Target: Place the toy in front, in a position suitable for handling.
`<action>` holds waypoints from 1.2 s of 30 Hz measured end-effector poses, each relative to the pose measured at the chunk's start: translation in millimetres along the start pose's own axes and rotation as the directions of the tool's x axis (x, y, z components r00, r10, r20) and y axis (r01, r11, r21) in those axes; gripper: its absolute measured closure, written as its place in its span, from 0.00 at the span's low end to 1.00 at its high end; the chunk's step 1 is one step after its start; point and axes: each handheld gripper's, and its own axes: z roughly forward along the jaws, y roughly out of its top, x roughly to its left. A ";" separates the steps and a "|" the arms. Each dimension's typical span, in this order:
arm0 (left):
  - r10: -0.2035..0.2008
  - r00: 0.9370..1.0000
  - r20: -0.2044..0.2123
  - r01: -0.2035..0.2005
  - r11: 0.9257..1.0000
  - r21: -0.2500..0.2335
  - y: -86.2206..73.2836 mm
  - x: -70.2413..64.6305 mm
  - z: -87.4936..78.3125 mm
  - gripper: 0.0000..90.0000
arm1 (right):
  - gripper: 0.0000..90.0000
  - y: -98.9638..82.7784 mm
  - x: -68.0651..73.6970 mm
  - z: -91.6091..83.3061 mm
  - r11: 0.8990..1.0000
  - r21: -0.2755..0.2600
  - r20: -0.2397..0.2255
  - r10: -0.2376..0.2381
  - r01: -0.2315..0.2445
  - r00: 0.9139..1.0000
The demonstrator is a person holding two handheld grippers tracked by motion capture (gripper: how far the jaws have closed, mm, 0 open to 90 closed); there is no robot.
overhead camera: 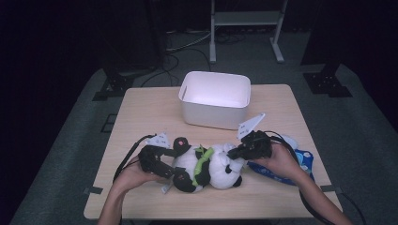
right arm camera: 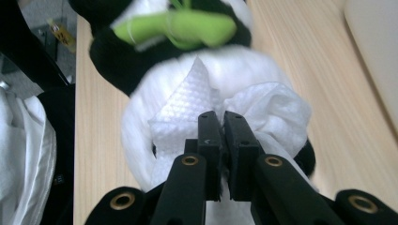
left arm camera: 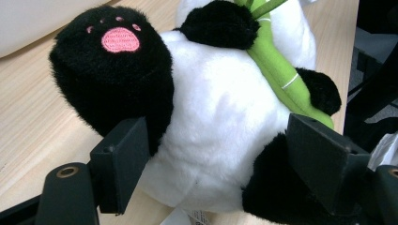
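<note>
Down on the pale wooden table [overhead camera: 141,108], a black-and-white plush panda [overhead camera: 206,166] lies on its side near the front edge, hugging a bright green plush bamboo stalk [overhead camera: 202,164] across its belly. The left gripper [overhead camera: 165,168] reaches in from the panda's lower end, and in the left gripper view its two black jaws stand wide apart on either side of the panda's white body [left arm camera: 220,126], one pad beside the black foot with the pink paw print [left arm camera: 120,40], the other against the black fur beside the green stalk [left arm camera: 277,70]; whether the pads press the plush cannot be told. The right gripper [overhead camera: 234,152] comes in from the head end, and in the right gripper view its jaws are closed together on a crumpled white textured wipe [right arm camera: 187,105], which rests against the panda's white head [right arm camera: 141,117]. Just behind the right hand [overhead camera: 281,161] lies a blue packet of wipes [overhead camera: 300,161], touching the table near its right edge. A white rectangular plastic bin [overhead camera: 215,99] stands open farther back, well apart from the panda, near the table's far edge.
</note>
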 end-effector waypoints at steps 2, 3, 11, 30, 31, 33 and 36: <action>0.004 1.000 -0.002 -0.004 1.000 0.003 0.1 -0.4 -0.2 0.24 | 0.95 -9.4 -5.1 -0.8 0.999 -0.010 -0.002 0.032 -0.032 1.000; 0.006 1.000 -0.003 -0.006 1.000 0.004 0.2 -0.7 -0.2 0.24 | 0.95 -13.0 -7.7 -1.0 0.999 -0.011 0.001 0.041 -0.041 0.999; 0.011 1.000 0.003 -0.011 1.000 0.003 0.0 -0.9 0.1 0.24 | 0.95 -12.5 -25.3 7.2 0.997 -0.017 0.011 0.079 -0.078 0.997; 0.018 1.000 0.007 -0.018 1.000 0.005 -0.5 -1.4 -0.3 0.24 | 0.94 0.1 -31.0 12.9 0.997 -0.016 0.004 0.078 -0.078 0.997; 0.018 1.000 0.007 -0.018 1.000 0.005 -0.4 -1.5 -0.3 0.24 | 0.94 -3.0 -31.5 11.8 0.996 -0.019 0.005 0.085 -0.085 0.996; 0.018 1.000 0.006 -0.018 1.000 0.005 -0.4 -1.5 -0.3 0.24 | 0.94 -10.3 -32.1 9.0 0.995 -0.025 0.006 0.100 -0.100 0.995; 0.019 1.000 0.007 -0.019 1.000 0.006 -0.5 -1.7 -0.5 0.24 | 0.94 -19.0 -29.8 6.7 0.993 -0.030 0.007 0.112 -0.112 0.994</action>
